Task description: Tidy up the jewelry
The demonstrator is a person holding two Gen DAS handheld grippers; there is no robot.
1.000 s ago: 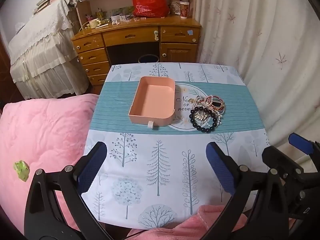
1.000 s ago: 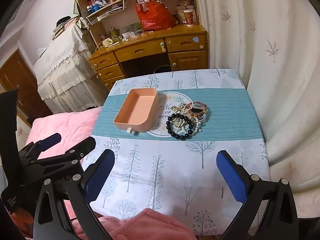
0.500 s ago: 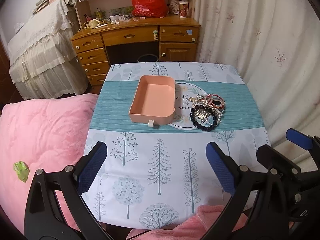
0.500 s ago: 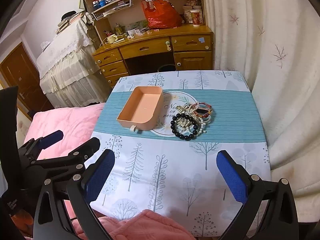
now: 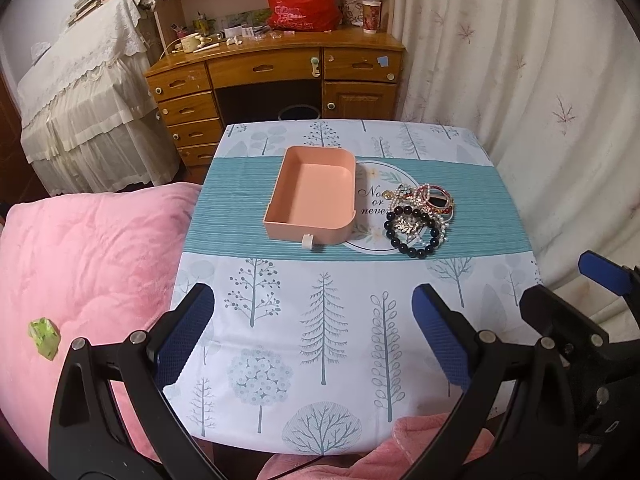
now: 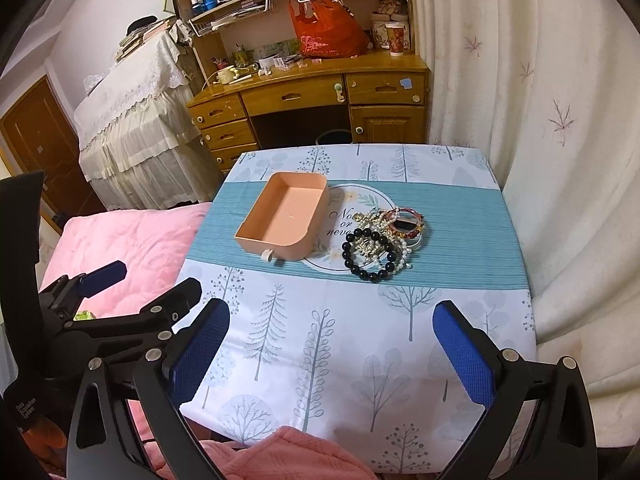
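I see my left gripper and right gripper spread wide, holding nothing; bracelets lie heaped just beside the tray.

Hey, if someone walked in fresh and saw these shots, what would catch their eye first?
Probably the tangled jewelry pile with its black bead bracelet, on the teal band of the tablecloth. Just left of it sits an empty pink tray. Both open grippers, left and right, hover over the near edge.
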